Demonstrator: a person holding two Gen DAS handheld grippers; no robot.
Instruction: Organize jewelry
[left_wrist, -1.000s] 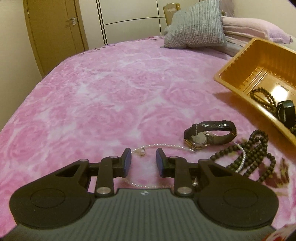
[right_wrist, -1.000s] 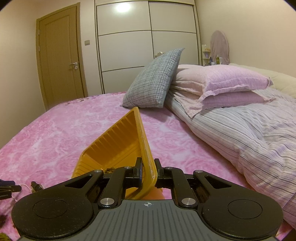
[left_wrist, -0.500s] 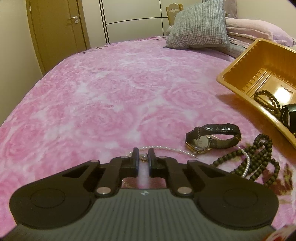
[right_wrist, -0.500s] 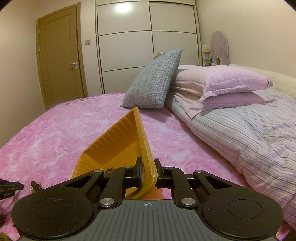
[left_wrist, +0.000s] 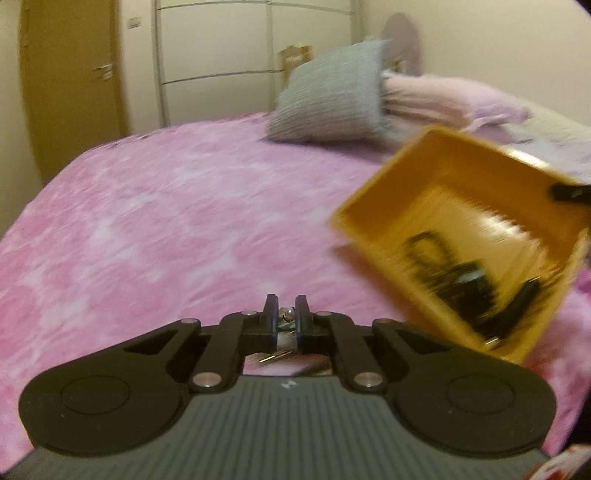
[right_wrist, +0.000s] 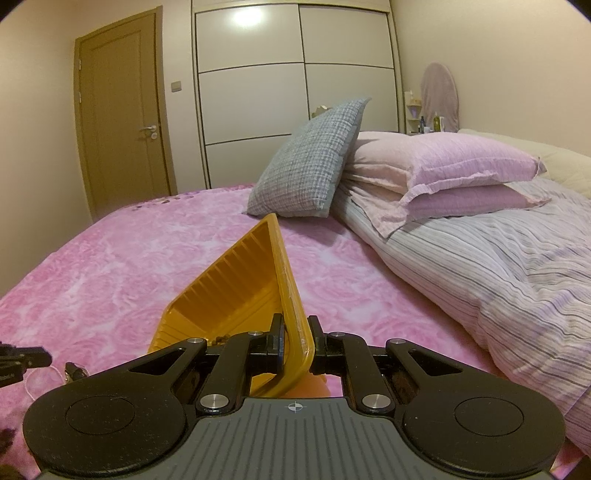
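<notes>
pearl necklace (left_wrist: 286, 316) is pinched in my left gripper (left_wrist: 286, 319), lifted off the pink bed (left_wrist: 166, 221) — my right gripper (right_wrist: 295, 341) clamps the yellow tray (left_wrist: 373, 192) rim. carrying step; next, i'd swing over the tray and release.

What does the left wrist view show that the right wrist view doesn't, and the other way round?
Left wrist only: the left gripper shut on the pearl necklace, and blurred dark jewelry lying inside the tray.
Right wrist only: the right gripper shut on the tray's rim, and the striped bedding.
Both: the yellow tray, the pink blanket, the grey pillow, the door.
</notes>
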